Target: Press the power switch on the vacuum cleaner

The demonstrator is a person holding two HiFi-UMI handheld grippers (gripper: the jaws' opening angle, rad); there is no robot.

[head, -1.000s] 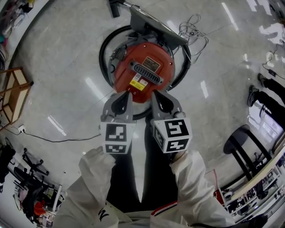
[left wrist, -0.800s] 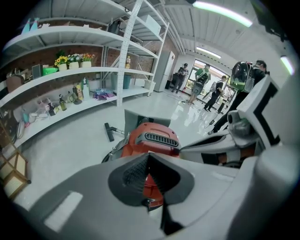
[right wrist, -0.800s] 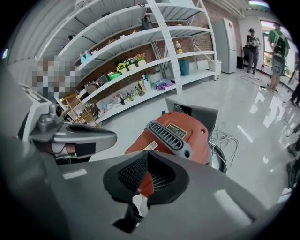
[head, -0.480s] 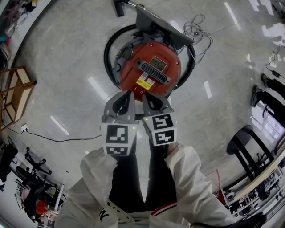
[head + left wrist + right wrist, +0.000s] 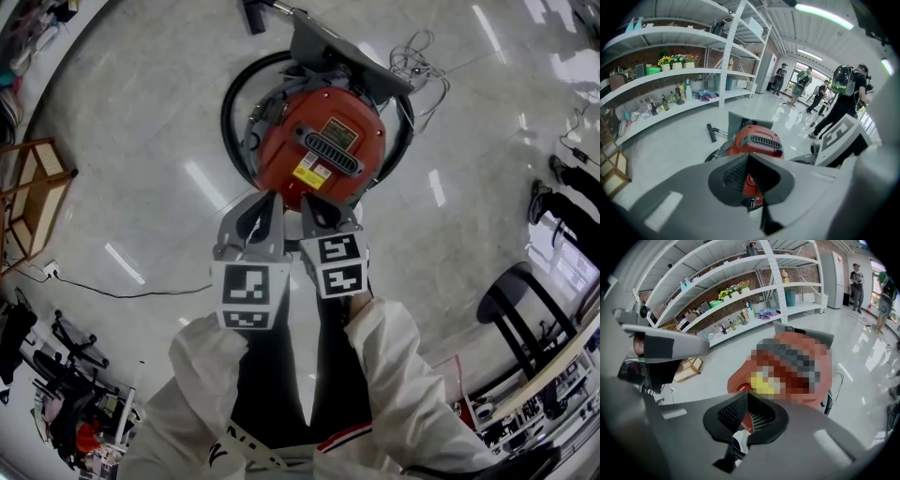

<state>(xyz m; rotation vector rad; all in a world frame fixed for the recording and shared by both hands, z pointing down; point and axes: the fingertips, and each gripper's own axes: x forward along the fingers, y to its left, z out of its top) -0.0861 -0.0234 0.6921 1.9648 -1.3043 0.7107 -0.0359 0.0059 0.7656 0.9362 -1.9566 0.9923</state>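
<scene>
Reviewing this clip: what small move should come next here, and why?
Probably ease the right claw down onto the round red button at the near edge of the round red vacuum cleaner. Its jaws are together, fit for pressing, and its tip sits just short of that button; contact isn't visible.

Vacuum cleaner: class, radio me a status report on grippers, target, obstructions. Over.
Left gripper and right gripper both shut, empty, tips at the red vacuum cleaner's near edge. Switch contact unconfirmed. Hose loops round its base, clear of the approach.
</scene>
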